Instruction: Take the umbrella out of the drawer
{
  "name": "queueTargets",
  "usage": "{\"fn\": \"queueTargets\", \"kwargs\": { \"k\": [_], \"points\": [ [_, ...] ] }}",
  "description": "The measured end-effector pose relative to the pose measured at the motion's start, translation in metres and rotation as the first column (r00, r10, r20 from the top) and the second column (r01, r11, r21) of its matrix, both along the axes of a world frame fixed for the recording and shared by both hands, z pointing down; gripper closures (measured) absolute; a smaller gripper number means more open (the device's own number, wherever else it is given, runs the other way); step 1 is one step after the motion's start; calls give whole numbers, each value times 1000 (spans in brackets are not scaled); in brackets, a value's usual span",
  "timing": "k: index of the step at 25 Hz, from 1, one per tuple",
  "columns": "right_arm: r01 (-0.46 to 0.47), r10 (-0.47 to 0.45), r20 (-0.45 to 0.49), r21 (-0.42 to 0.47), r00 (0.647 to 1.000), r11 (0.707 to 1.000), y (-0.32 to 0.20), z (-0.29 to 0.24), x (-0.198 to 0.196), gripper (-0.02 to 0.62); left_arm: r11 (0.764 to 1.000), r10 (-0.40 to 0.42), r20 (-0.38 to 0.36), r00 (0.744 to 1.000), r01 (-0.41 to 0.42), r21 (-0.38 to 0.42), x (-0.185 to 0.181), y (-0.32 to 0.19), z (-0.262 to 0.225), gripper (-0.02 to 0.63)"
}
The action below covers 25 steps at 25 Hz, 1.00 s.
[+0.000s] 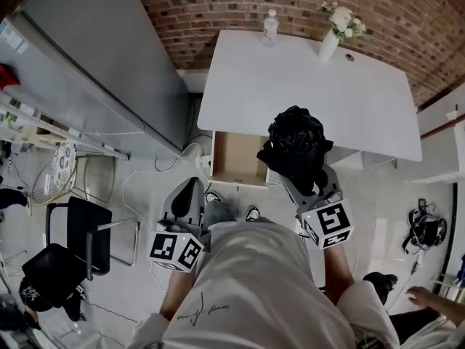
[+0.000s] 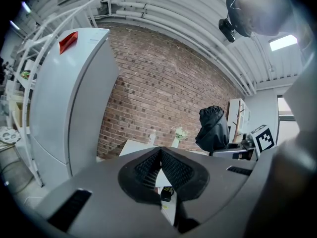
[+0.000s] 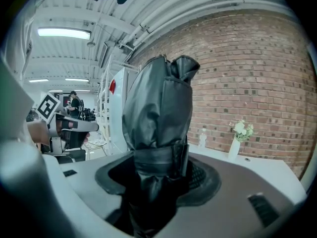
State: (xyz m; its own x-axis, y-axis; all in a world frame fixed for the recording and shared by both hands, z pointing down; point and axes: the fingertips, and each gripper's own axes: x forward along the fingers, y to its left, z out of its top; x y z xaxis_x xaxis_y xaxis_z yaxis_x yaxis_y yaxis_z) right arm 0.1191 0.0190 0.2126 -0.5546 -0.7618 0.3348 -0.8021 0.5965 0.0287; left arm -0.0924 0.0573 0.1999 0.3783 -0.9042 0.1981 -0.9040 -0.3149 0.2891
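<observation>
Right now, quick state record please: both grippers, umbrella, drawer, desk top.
left gripper: shut, nothing between its jaws
right gripper: shut on the umbrella
umbrella: black, folded, held up, out of the drawer
drawer: pulled open at the desk's near edge; the part in view is bare
desk: white; bottle and vase of flowers near its far edge
</observation>
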Motion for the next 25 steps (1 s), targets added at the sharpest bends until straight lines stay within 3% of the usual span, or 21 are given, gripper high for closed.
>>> {"fn": "queueTargets", "kwargs": {
  "k": [25],
  "points": [
    [-25, 26, 24, -11, 999, 1000, -7, -2, 5, 342, 1000, 11, 13, 1000, -11, 1, 2, -7, 1, 589]
  ]
}}
